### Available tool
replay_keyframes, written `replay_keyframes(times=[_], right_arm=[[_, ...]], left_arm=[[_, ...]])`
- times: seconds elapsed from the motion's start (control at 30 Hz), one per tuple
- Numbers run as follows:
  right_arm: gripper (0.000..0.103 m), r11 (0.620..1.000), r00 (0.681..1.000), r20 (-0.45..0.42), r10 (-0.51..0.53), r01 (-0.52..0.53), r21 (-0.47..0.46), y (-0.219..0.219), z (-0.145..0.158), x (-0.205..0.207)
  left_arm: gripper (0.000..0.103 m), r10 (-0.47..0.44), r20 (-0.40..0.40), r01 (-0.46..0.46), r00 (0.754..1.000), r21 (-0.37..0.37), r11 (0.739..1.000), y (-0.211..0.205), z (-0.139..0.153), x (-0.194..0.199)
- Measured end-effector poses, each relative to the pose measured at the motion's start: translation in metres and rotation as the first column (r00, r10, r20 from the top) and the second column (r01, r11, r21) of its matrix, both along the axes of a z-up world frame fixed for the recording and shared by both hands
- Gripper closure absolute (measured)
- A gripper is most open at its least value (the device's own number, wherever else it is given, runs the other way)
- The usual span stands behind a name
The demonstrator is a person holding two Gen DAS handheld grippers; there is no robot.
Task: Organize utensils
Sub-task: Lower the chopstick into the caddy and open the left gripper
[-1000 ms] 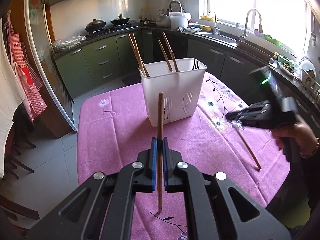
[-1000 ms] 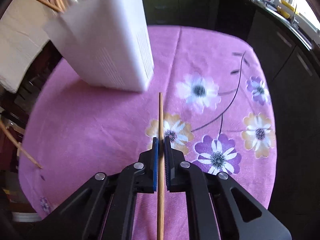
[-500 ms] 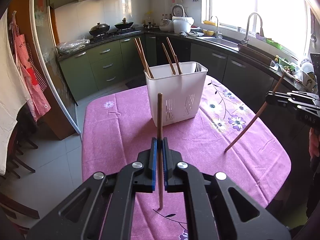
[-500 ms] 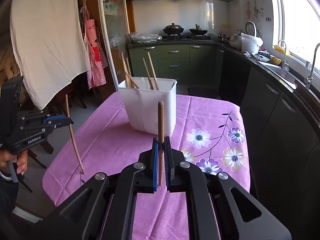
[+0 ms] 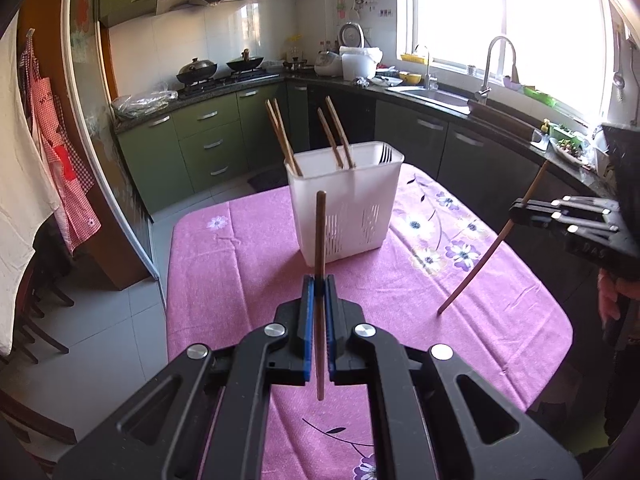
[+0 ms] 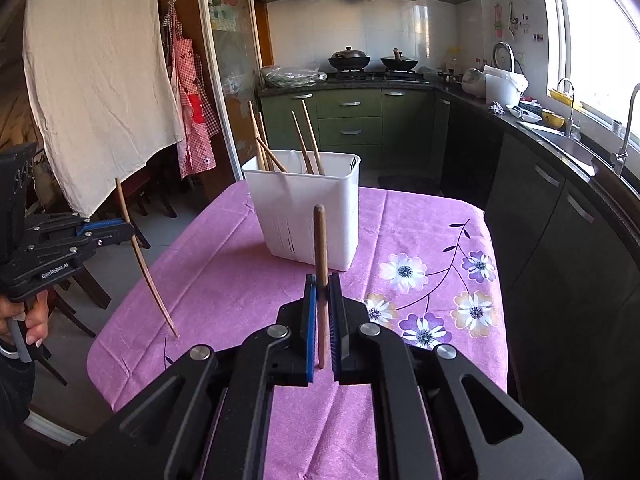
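A white utensil holder (image 5: 345, 200) stands on the pink flowered tablecloth (image 5: 240, 264), with several wooden chopsticks and a fork in it; it also shows in the right wrist view (image 6: 306, 210). My left gripper (image 5: 319, 280) is shut on a brown chopstick (image 5: 320, 240), held upright above the table, in front of the holder. My right gripper (image 6: 321, 280) is shut on another chopstick (image 6: 320, 248), also upright. In the left wrist view the right gripper (image 5: 520, 210) is at the right with its chopstick (image 5: 486, 258) slanted. In the right wrist view the left gripper (image 6: 130, 231) is at the left.
Green kitchen cabinets (image 5: 200, 140) and a stove with pans (image 5: 220, 68) lie behind the table. A sink and tap (image 5: 488, 76) run along the right counter. Cloth and a checked apron (image 6: 192, 108) hang at the left. Chairs (image 5: 36, 312) stand by the table's left edge.
My right gripper lifted its chopstick off the table and swung it from flat to upright, now facing the holder. My left gripper rose slightly with its chopstick still held.
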State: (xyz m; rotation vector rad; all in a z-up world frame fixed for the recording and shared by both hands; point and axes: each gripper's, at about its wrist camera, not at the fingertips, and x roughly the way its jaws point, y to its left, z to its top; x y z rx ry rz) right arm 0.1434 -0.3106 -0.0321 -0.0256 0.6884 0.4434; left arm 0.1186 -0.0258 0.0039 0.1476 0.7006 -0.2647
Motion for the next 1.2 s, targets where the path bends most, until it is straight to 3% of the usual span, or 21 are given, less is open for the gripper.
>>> replay_keyframes(times=[0.23, 0.43, 0.6, 0.7, 0.9, 1.13, 1.17, 1.2], right_arm=[[0.096, 1.0, 1.0, 0.004, 0.007, -0.007, 0.009, -0.001, -0.001, -0.002], [0.096, 1.0, 1.0, 0.008, 0.017, -0.018, 0.023, -0.005, -0.002, -0.002], [0.096, 0.999, 1.0, 0.007, 0.022, -0.022, 0.046, -0.012, -0.004, -0.003], [0.096, 0.998, 1.0, 0.011, 0.026, -0.026, 0.057, -0.014, -0.005, -0.003], [0.096, 0.997, 1.0, 0.012, 0.027, -0.028, 0.073, -0.019, -0.007, -0.003], [0.096, 0.996, 1.0, 0.01, 0.027, -0.028, 0.081, -0.02, -0.007, -0.001], [0.096, 0.996, 1.0, 0.011, 0.027, -0.027, 0.082, -0.019, -0.007, -0.001], [0.096, 0.996, 1.0, 0.011, 0.027, -0.028, 0.081, -0.018, -0.007, -0.001]], left_arm=[[0.098, -0.037, 0.031, 0.038, 0.999, -0.044, 0.998, -0.005, 0.051, 0.015], [0.098, -0.034, 0.157, 0.047, 0.987, -0.078, 0.996, -0.016, 0.119, 0.041], [0.098, 0.02, 0.274, 0.013, 0.961, -0.117, 0.993, -0.023, 0.154, 0.076], [0.098, 0.037, 0.267, -0.003, 0.963, -0.13, 0.992, -0.029, 0.151, 0.107], [0.098, 0.059, 0.173, -0.039, 0.983, -0.116, 0.992, -0.043, 0.11, 0.159], [0.097, 0.039, 0.072, -0.032, 0.997, -0.093, 0.995, -0.045, 0.066, 0.174], [0.095, 0.04, 0.068, -0.033, 0.997, -0.093, 0.995, -0.044, 0.062, 0.171], [0.087, 0.043, 0.069, -0.037, 0.997, -0.095, 0.995, -0.041, 0.06, 0.167]])
